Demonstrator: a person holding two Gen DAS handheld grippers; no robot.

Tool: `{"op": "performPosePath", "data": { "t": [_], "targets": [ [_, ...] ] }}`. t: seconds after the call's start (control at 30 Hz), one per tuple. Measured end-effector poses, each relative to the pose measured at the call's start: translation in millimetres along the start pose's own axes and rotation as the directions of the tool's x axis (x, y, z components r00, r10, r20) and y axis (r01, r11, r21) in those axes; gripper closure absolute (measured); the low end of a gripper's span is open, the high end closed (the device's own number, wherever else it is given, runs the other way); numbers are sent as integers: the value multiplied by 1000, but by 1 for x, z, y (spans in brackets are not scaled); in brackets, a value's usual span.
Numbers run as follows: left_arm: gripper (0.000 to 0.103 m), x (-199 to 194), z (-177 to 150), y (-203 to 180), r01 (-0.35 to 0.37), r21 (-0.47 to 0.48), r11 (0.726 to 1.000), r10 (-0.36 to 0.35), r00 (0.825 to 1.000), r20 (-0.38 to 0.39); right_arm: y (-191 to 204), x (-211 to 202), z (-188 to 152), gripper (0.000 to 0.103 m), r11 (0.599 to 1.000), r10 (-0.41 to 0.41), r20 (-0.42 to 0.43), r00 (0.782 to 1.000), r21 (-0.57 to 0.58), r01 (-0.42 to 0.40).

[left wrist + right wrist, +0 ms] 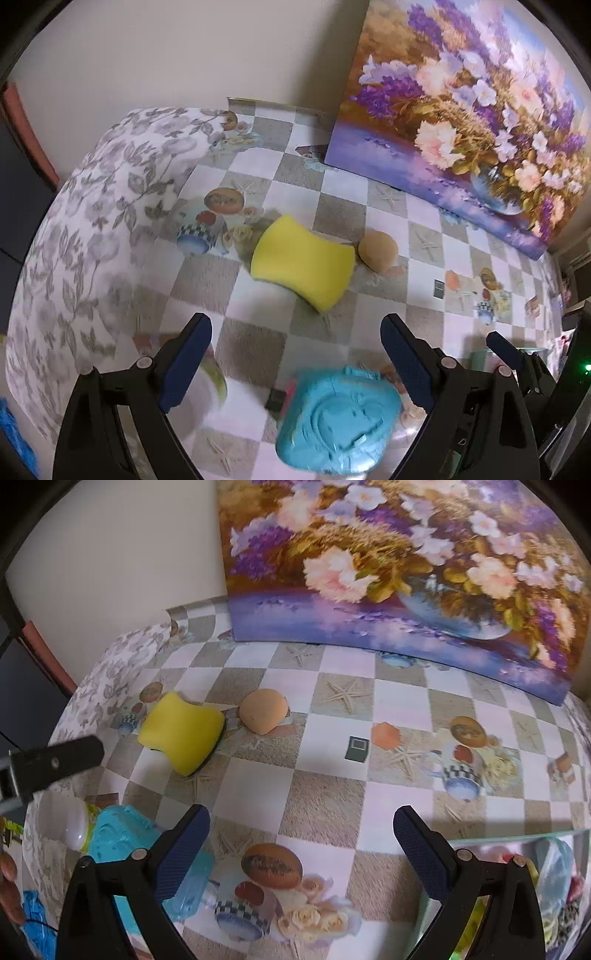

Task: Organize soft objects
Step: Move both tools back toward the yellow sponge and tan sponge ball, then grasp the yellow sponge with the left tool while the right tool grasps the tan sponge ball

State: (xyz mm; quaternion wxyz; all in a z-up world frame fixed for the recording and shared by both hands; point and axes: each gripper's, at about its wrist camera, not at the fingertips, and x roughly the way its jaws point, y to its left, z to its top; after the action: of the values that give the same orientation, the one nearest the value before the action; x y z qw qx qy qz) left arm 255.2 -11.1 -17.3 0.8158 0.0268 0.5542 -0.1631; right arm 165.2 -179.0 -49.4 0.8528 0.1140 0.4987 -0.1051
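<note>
You have no readable text, label, brand, number or sign in either wrist view. The brown oval plaques (271, 865) printed on the checkered grey-and-white tablecloth (325, 805) carry dark script-like marks, but they are too blurred for you to make out any letters. The raised pattern moulded into the turquoise soft toy (338, 413) looks like a relief shape, not lettering you can read.

Yellow sponge (303, 263) matt, porous foam; checkered tablecloth (325, 805) glossy; painting (406, 572) textured.
</note>
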Motion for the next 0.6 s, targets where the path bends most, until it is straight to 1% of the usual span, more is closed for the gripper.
{"op": "performPosePath", "data": {
  "t": [0.1, 0.2, 0.3, 0.47, 0.6],
  "targets": [
    [10, 15, 12, -2, 0, 13, 1000, 0, 999, -42, -1, 16, 8, 2, 1000, 18, -26, 1000, 2, -17],
    [10, 34, 25, -5, 0, 15, 1000, 1, 996, -88, 0, 29, 17, 2, 999, 53, -44, 998, -2, -53],
    [10, 52, 32, -9, 3, 22, 1000, 0, 991, -135, 0, 39, 26, 2, 997, 81, -61, 995, -1, -81],
    [10, 80, 33, -15, 13, 29, 1000, -6, 974, -228, -6, 53, 35, 2, 998, 49, -78, 996, -22, -51],
    [10, 97, 34, -16, -21, 23, 1000, 26, 967, -253, -16, 62, 38, 2, 999, 46, -95, 994, -16, -47]
  ]
}}
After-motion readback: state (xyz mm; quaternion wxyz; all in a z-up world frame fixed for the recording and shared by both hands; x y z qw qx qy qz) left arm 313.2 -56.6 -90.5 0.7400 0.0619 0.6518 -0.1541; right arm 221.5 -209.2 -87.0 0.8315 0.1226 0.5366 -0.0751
